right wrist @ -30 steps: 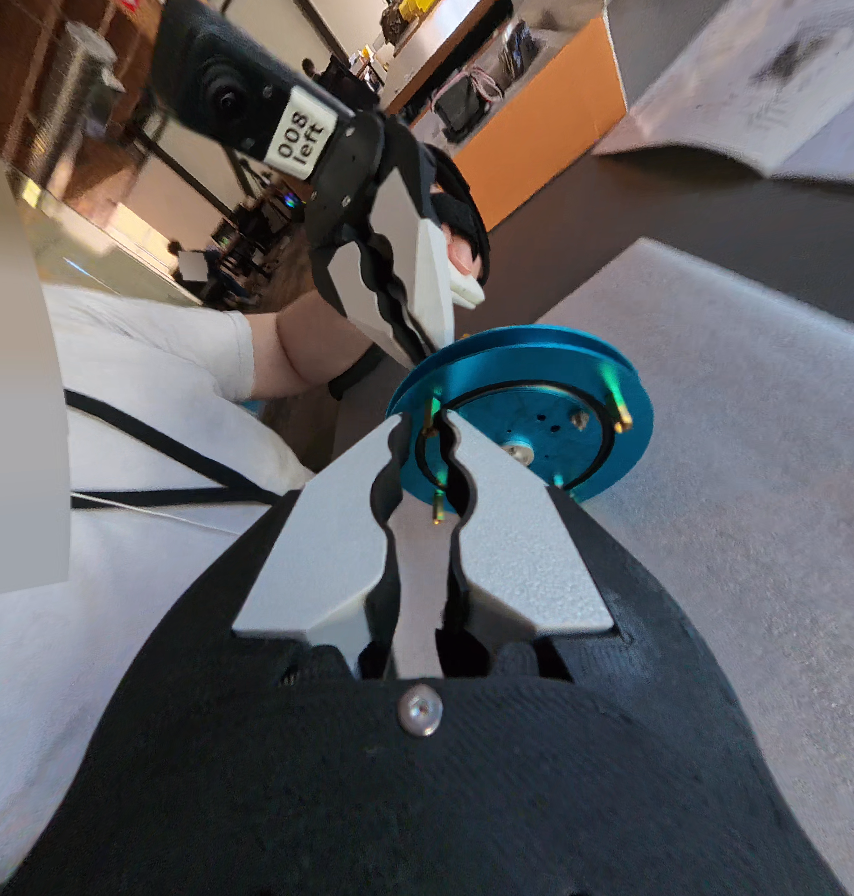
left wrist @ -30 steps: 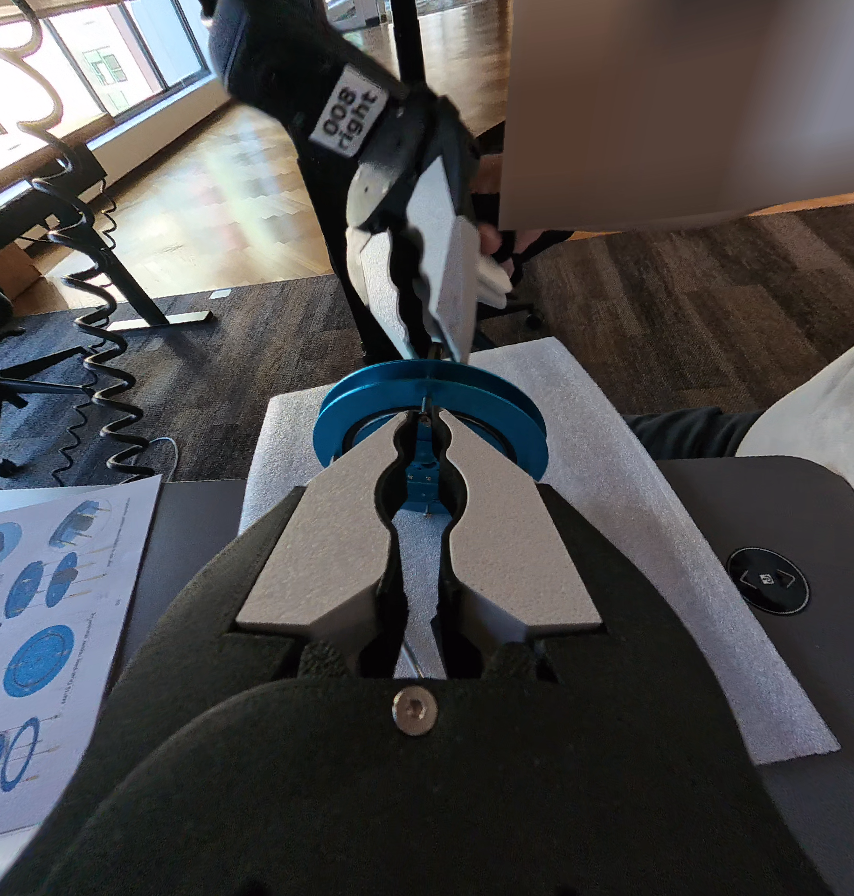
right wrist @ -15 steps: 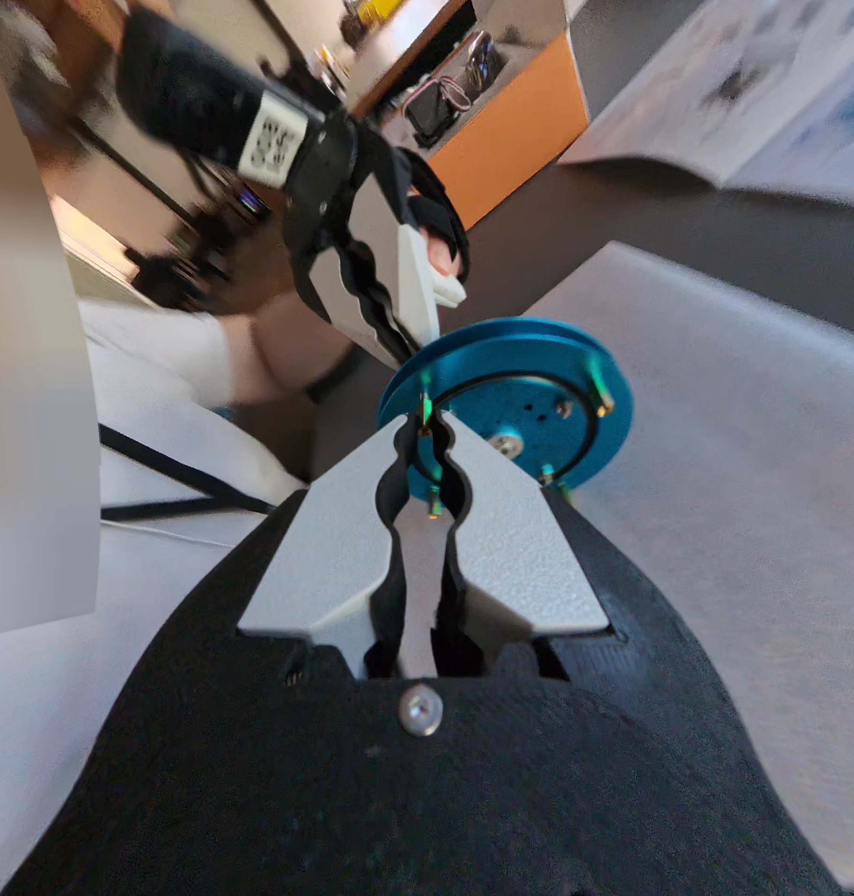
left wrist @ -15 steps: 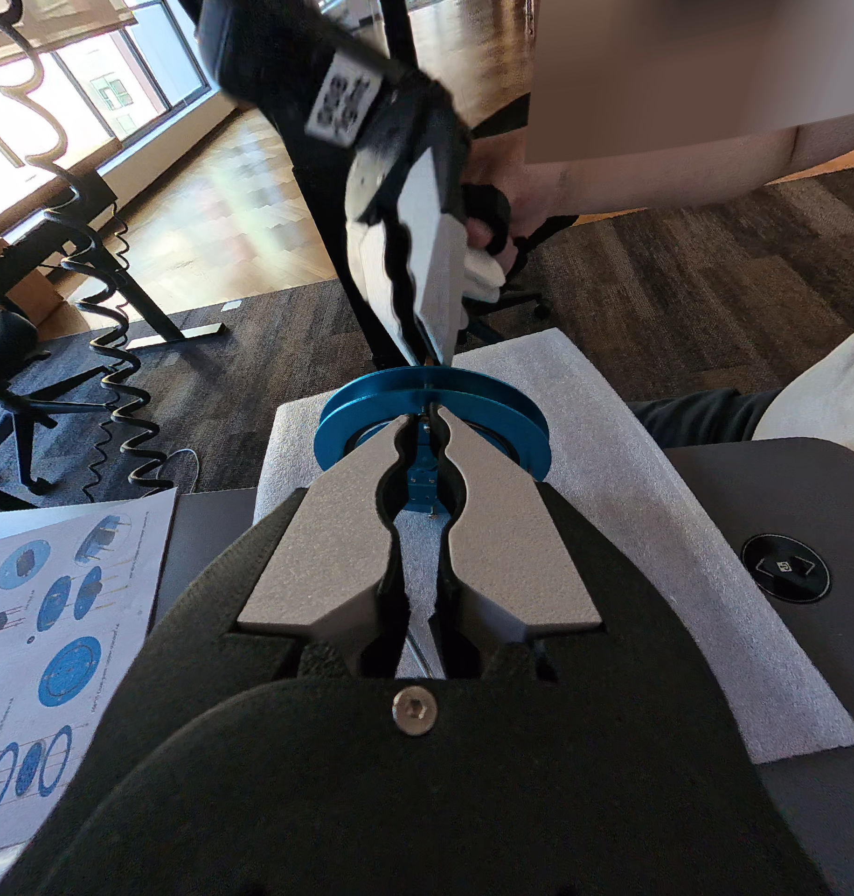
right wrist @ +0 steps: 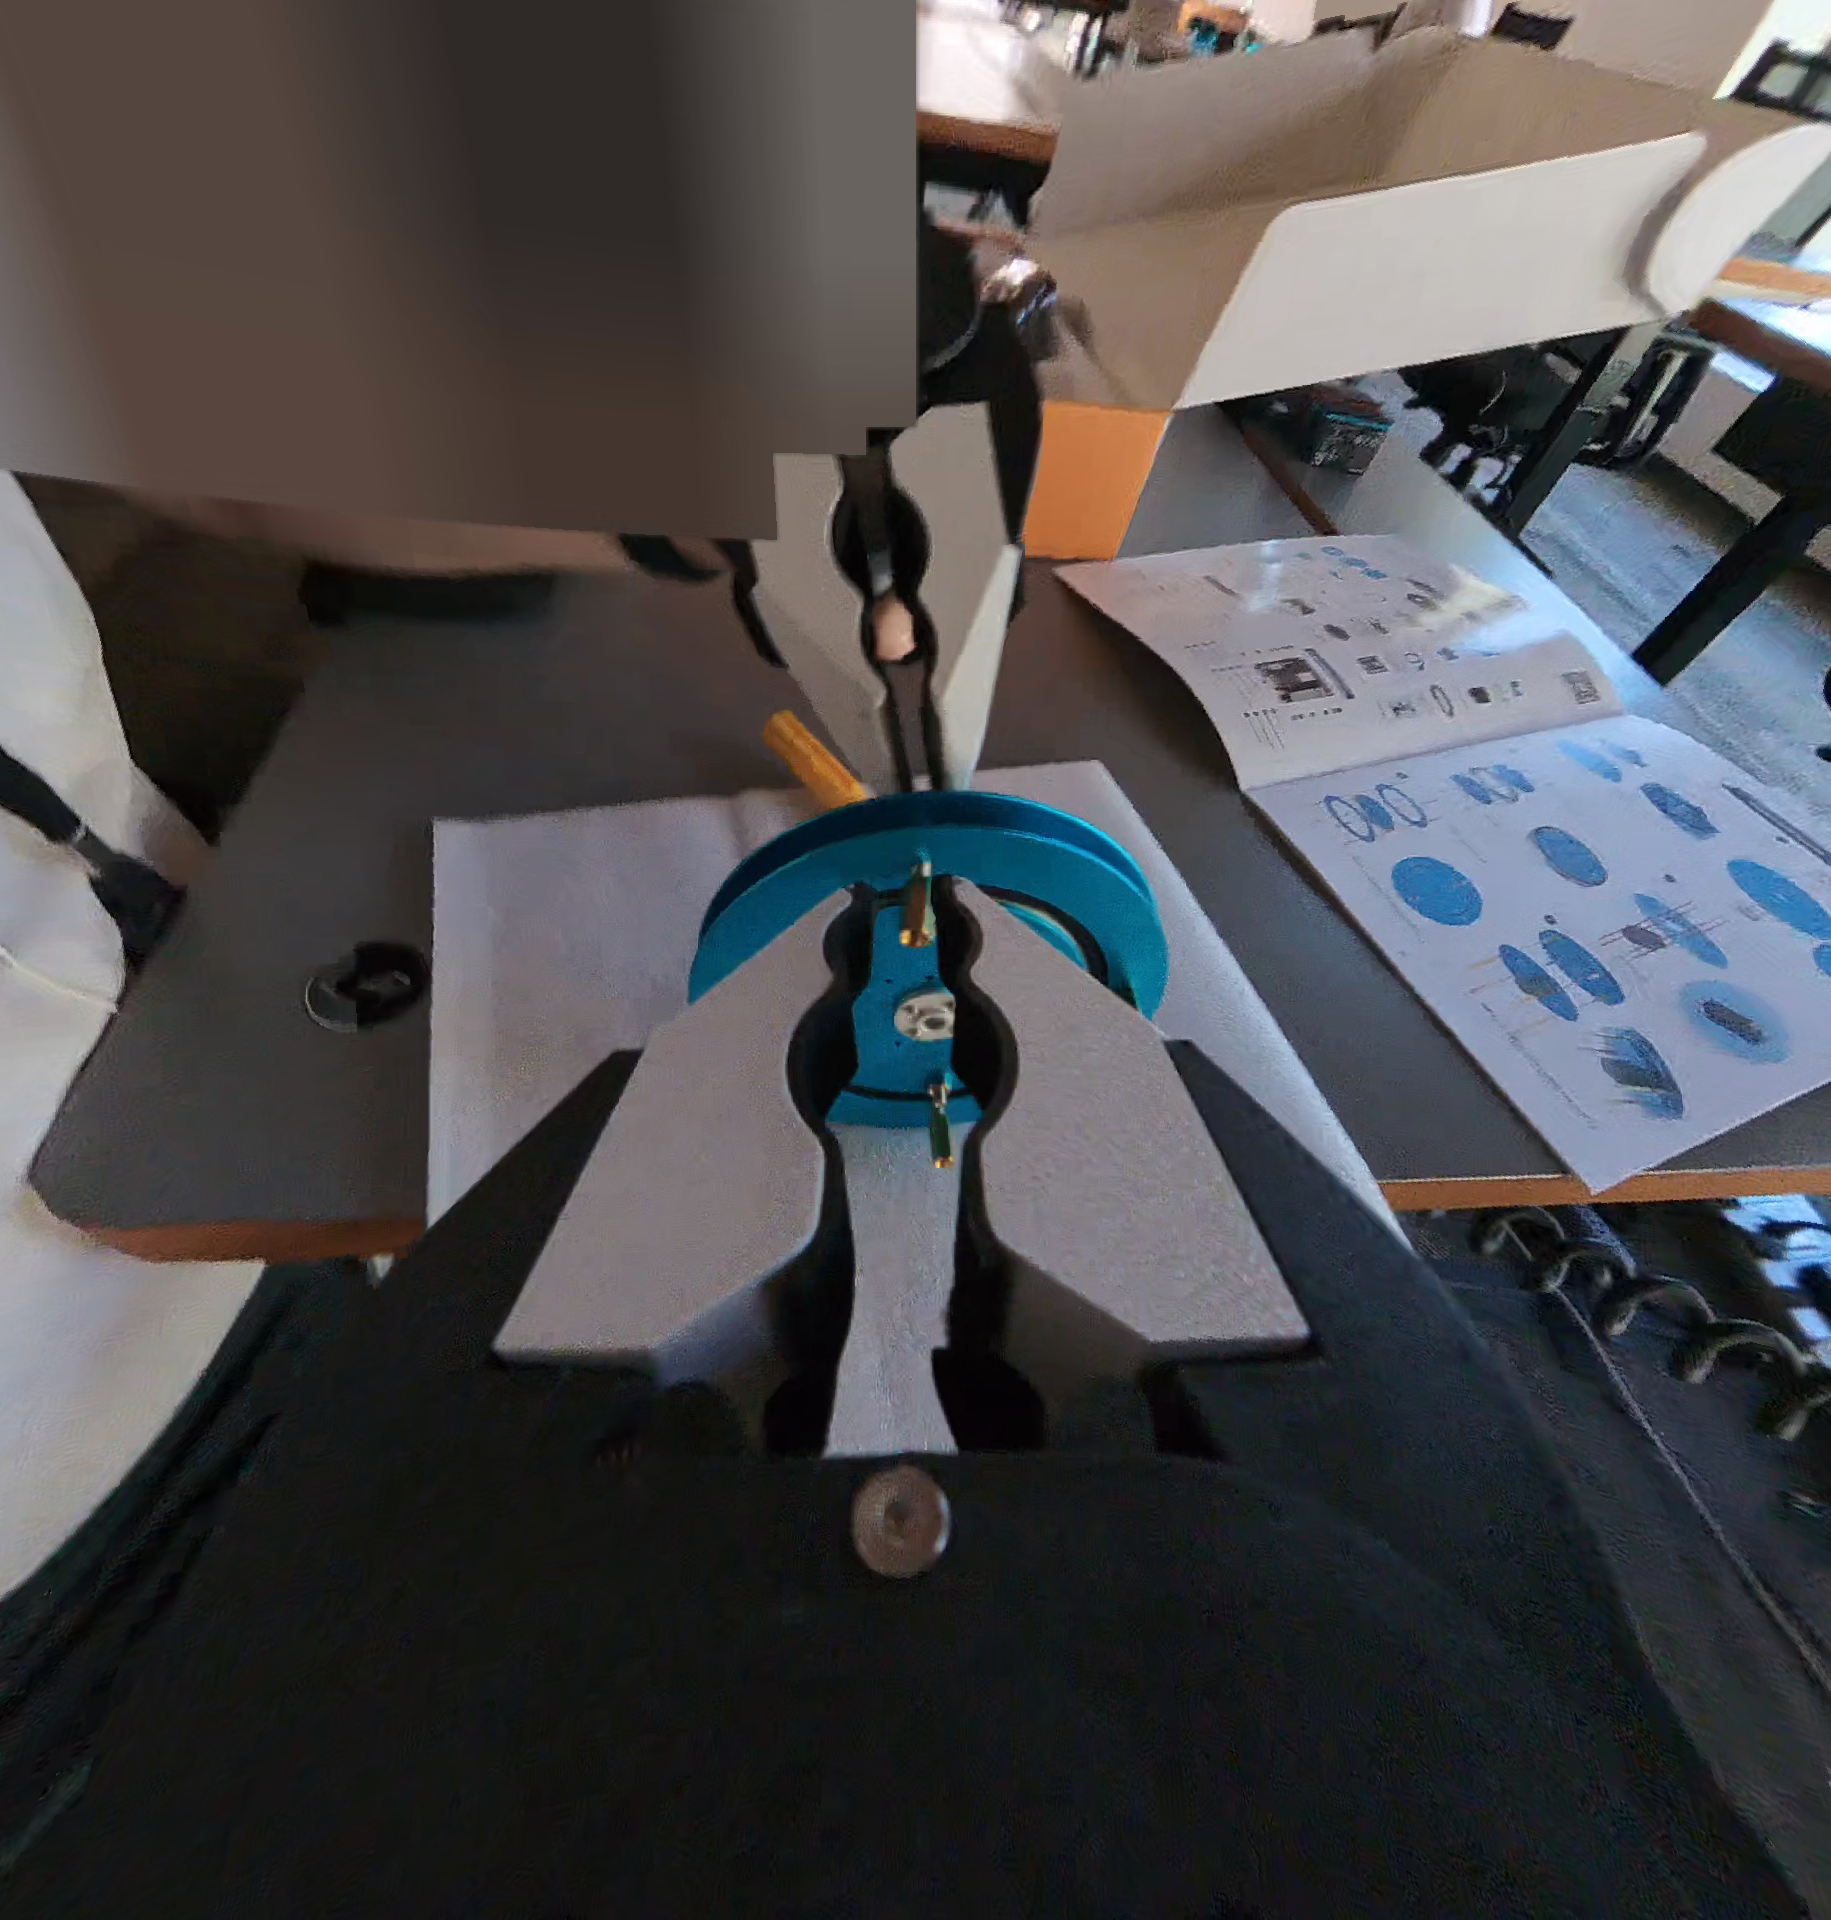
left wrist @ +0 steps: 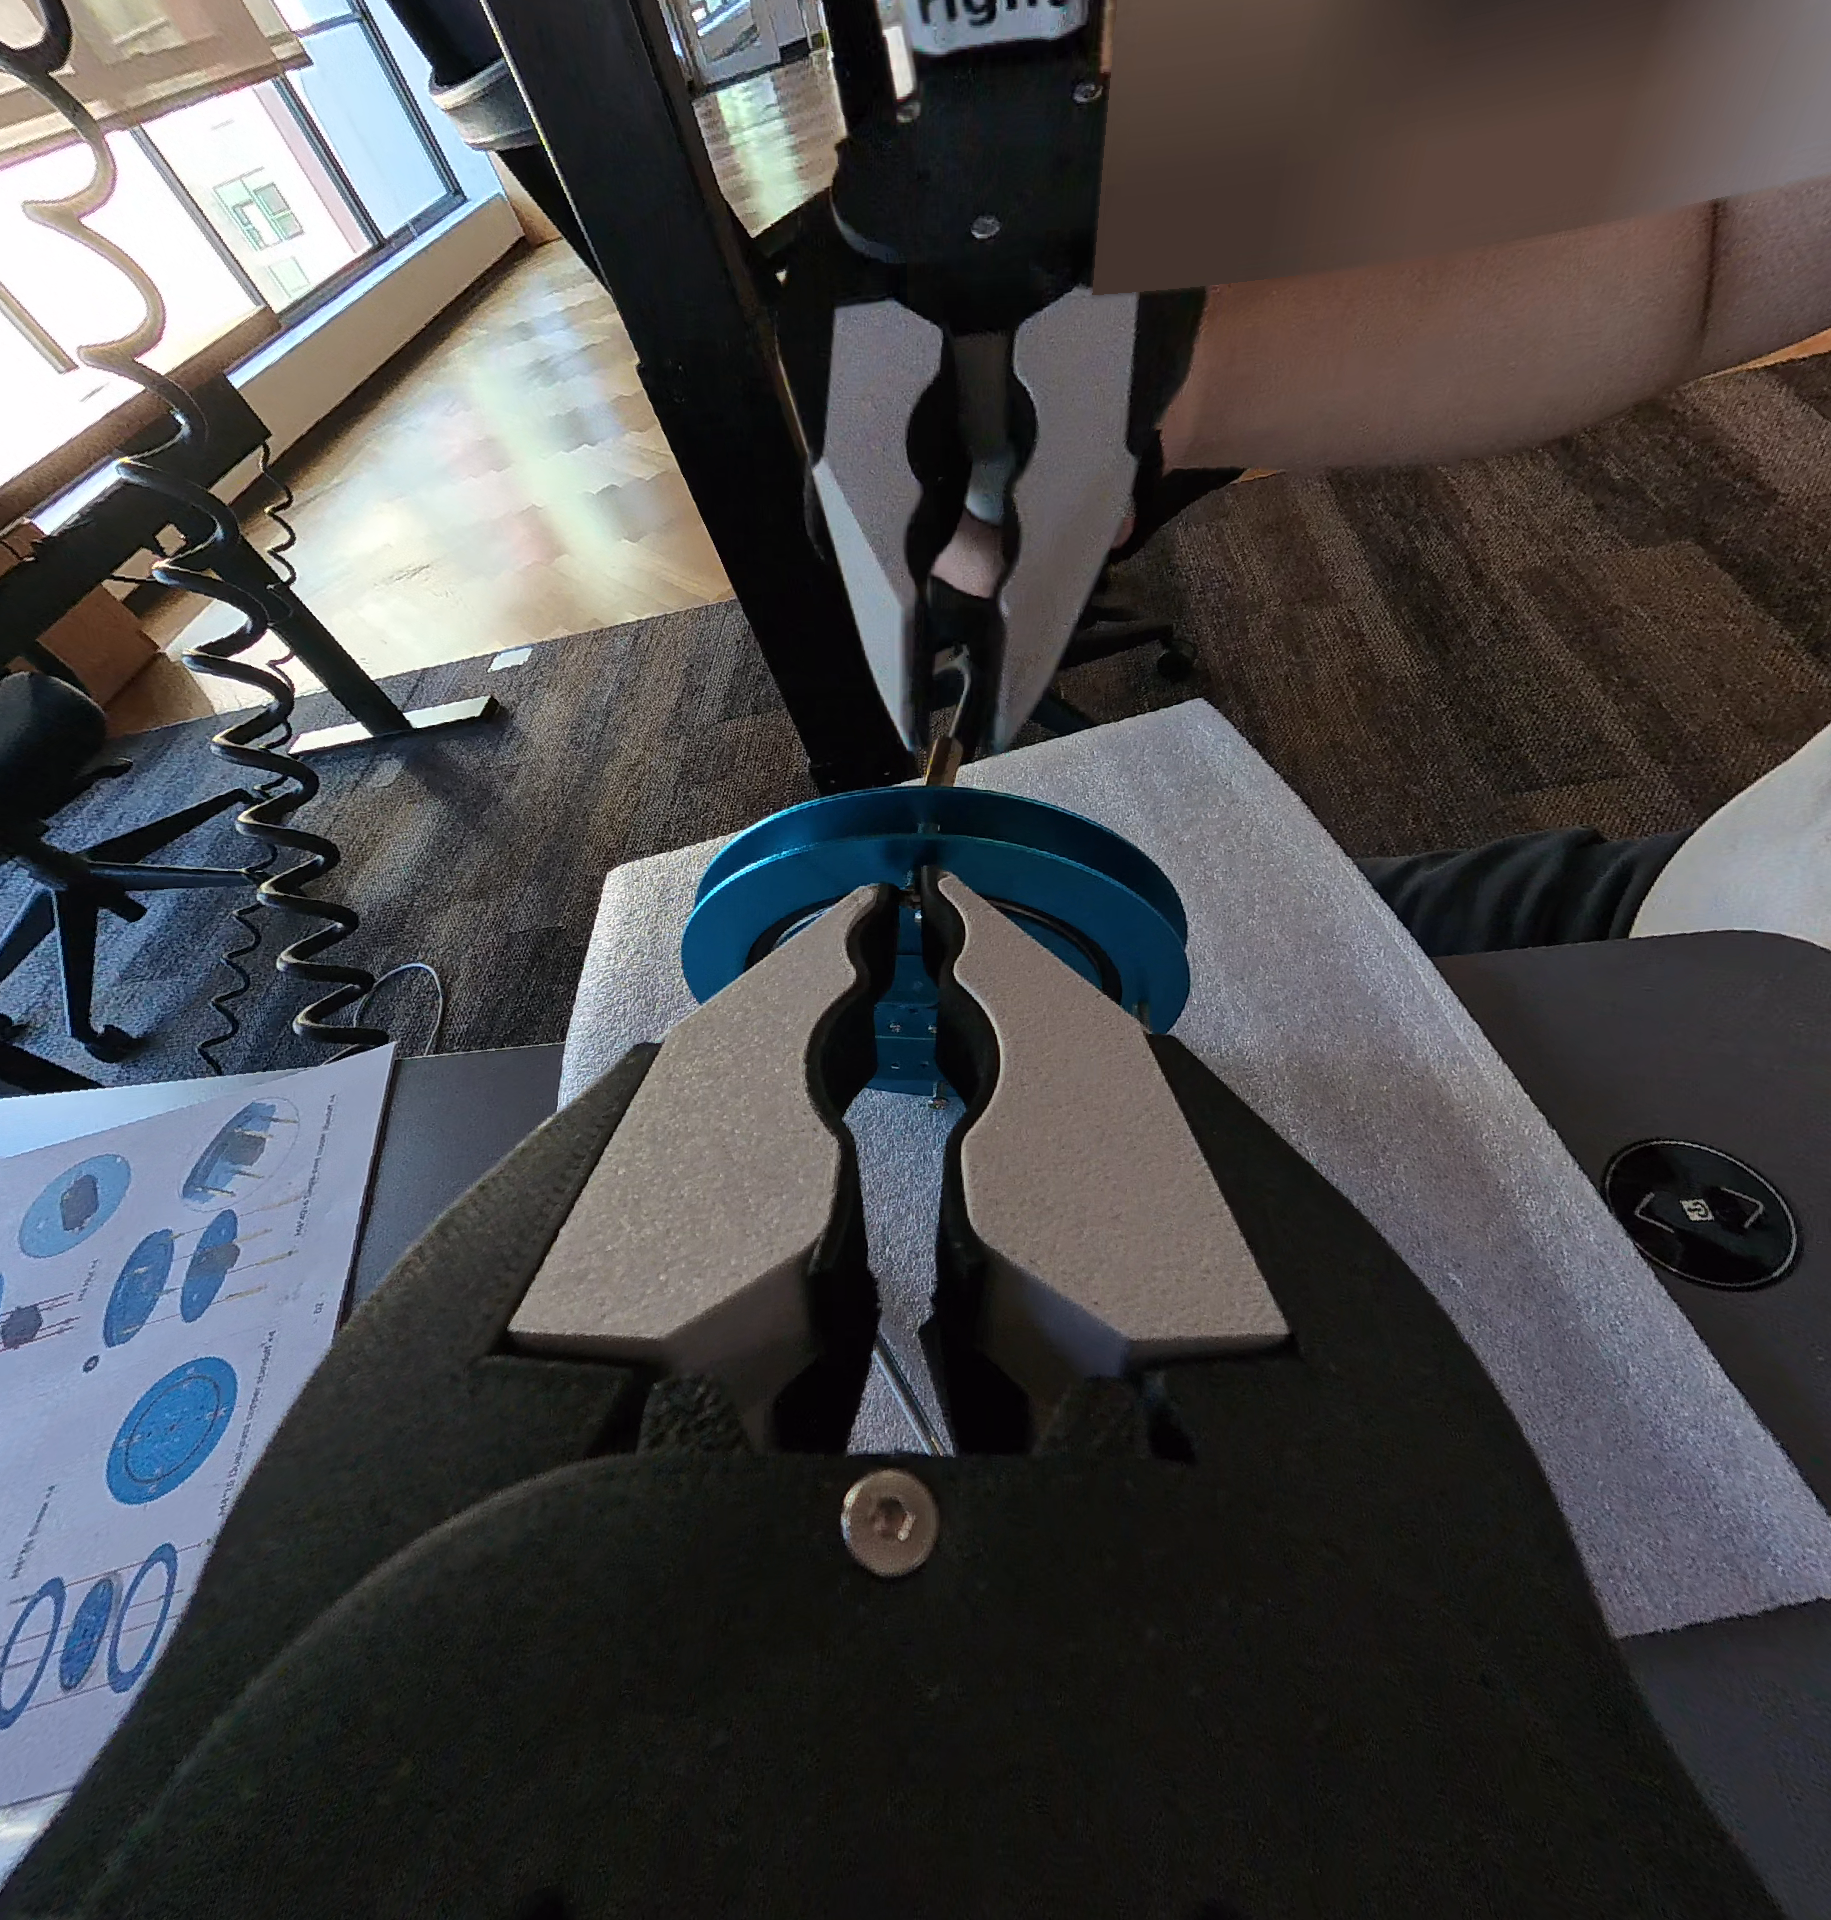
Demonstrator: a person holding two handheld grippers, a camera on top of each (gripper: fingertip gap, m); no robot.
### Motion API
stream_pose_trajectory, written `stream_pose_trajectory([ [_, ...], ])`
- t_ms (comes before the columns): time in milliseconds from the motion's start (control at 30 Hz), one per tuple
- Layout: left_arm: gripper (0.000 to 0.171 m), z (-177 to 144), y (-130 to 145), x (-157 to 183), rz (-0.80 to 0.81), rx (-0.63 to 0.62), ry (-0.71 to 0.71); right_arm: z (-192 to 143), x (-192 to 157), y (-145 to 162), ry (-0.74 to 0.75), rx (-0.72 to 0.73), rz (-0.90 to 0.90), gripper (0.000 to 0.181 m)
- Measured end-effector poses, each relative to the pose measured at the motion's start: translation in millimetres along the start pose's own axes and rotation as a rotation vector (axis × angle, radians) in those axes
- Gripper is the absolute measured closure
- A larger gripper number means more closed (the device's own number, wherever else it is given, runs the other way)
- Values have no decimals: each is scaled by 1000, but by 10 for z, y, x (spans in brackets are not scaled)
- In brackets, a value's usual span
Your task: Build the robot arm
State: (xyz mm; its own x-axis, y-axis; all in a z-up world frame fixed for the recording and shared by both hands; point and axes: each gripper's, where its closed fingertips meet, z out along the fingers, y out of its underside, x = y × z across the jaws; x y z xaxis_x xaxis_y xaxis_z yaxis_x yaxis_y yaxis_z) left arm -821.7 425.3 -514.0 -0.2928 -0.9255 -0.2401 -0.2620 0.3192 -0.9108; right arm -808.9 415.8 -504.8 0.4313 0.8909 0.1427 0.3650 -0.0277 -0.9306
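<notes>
The blue disc assembly (left wrist: 1046, 842) is set on a white foam sheet (left wrist: 1306, 987) with a fine pebbled surface, which is spread over a smooth dark grey table (left wrist: 1669, 1039). It is made of two round, matt blue metal plates stacked with a gap between them. The plates are joined by slim brass standoffs, and a small silver hub (right wrist: 921, 1013) is seen at the centre.

The far rim appears to be pinched between the grey, grainy, wavy-edged fingers of the left gripper (left wrist: 911, 899), whose tips are nearly together. One brass standoff (right wrist: 916, 902) is clamped at the tips of the right gripper (right wrist: 913, 896), above the plates. A second standoff (right wrist: 939, 1127) is seen lower on the near edge.

A yellow handle (right wrist: 807, 758) lies behind the assembly. An open printed booklet (right wrist: 1513, 831) with blue diagrams is spread on the table beside the foam.

A second ago the right gripper was seen leaning in from the side. It is now turned square on and upright over the rim, while the assembly has been kept on the foam.
</notes>
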Motion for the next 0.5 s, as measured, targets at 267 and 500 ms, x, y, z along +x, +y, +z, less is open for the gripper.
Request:
stream_pose_trajectory([
  [267, 170, -11, 7, -3, 44, -12, -29, 107, 25, 124, 42, -125, 57, 177],
  [500, 170, -2, -5, 31, 64, -12, -22, 93, -24, 111, -256, -42, 692, 177],
])
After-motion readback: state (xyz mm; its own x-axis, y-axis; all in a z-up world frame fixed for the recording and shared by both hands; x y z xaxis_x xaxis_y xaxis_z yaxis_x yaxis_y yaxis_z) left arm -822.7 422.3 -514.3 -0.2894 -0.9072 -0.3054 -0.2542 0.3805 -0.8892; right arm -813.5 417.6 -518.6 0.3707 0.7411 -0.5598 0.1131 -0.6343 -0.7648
